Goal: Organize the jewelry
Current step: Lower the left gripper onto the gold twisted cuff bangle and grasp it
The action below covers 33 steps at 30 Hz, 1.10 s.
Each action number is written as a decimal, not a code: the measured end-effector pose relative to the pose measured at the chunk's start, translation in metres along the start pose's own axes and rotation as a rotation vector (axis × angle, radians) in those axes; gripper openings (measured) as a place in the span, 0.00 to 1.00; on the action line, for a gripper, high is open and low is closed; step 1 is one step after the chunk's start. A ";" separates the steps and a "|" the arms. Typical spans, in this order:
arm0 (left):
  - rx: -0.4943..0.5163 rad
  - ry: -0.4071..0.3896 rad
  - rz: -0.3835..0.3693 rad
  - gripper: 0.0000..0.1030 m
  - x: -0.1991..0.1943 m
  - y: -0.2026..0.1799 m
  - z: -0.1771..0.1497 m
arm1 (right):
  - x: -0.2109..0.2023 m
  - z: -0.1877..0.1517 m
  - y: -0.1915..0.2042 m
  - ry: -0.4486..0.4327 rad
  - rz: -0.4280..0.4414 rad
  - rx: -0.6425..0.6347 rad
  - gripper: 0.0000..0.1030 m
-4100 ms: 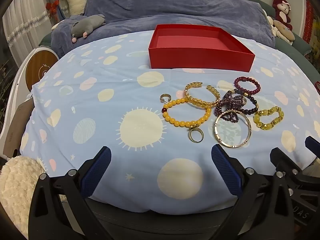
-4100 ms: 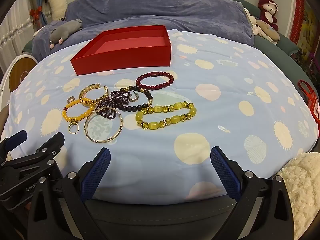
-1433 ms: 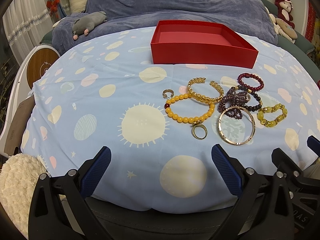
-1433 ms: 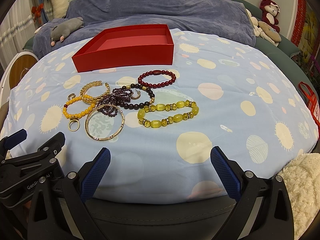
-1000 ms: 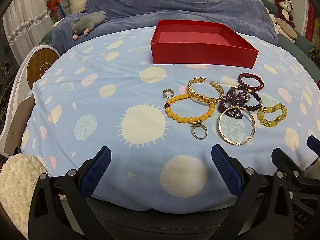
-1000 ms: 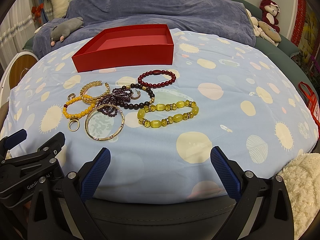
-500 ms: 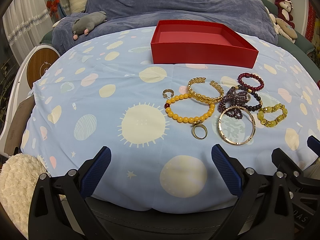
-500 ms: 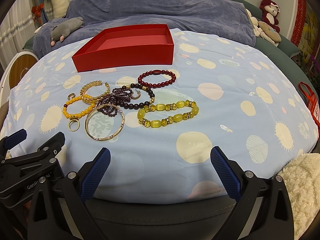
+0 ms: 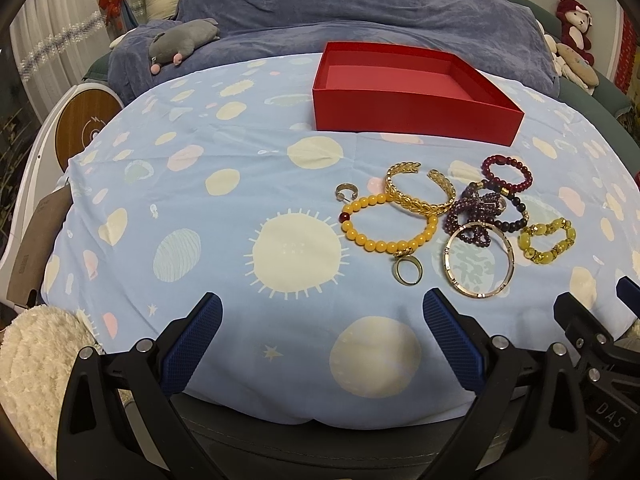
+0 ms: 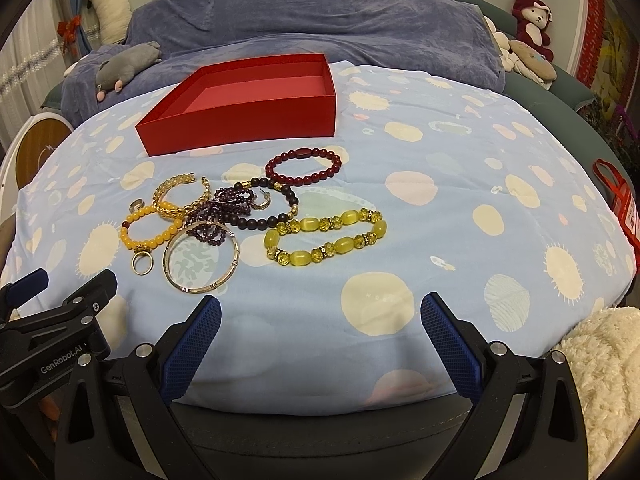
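**Both grippers held open at the near edge of the bed, jewelry untouched**

The left gripper (image 9: 322, 336) is held with its blue ribbed pads spread wide and nothing between them, low over the near edge of the pale blue sheet printed with cream suns and planets (image 9: 200, 184). The right gripper (image 10: 320, 338) is likewise held wide apart and empty, just beside the left one, whose black frame is seen at the lower left of the right wrist view.

Just beyond the fingertips, the jewelry is gathered in a loose cluster on the sheet. Nearest are a small gold ring (image 9: 407, 272) and a thin gold bangle (image 9: 479, 259), lying flat and apart from each other. The ring is touched by a bracelet of round orange-yellow beads (image 9: 386, 224), which is overlapped at its far side by an open gold leaf-pattern cuff (image 9: 420, 194). A small gold hoop (image 9: 346, 191) lies just left of the orange beads. A tangle of dark purple beaded strands (image 10: 224, 212) rests against the bangle's far rim, with a strand of black beads (image 10: 276, 204) curved around it. A chunky bracelet of translucent yellow beads (image 10: 326, 236) lies to the right, and a dark red beaded bracelet (image 10: 304, 168) lies beyond.

Farther back, a shallow red cardboard box (image 10: 256, 120) is set on the sheet, open and empty. Behind it, a blue-grey blanket (image 10: 320, 12) is heaped, with a grey plush animal (image 10: 124, 66) at its left.
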<state>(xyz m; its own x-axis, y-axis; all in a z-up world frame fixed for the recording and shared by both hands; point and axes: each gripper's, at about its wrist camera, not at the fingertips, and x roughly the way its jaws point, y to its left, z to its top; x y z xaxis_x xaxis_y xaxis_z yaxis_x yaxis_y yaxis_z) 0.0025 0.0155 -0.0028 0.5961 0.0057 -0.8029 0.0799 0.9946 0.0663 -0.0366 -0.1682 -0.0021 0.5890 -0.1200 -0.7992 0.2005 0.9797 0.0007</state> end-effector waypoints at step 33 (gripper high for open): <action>0.031 0.021 -0.092 0.93 0.045 -0.038 0.071 | 0.029 0.028 -0.043 0.125 -0.047 0.106 0.94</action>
<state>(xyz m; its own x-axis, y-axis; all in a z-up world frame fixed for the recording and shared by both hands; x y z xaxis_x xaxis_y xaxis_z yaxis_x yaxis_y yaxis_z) 0.0830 -0.0295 0.0001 0.5686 -0.0830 -0.8184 0.1582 0.9874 0.0098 -0.0060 -0.2180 -0.0087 0.4761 -0.1382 -0.8685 0.3108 0.9503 0.0191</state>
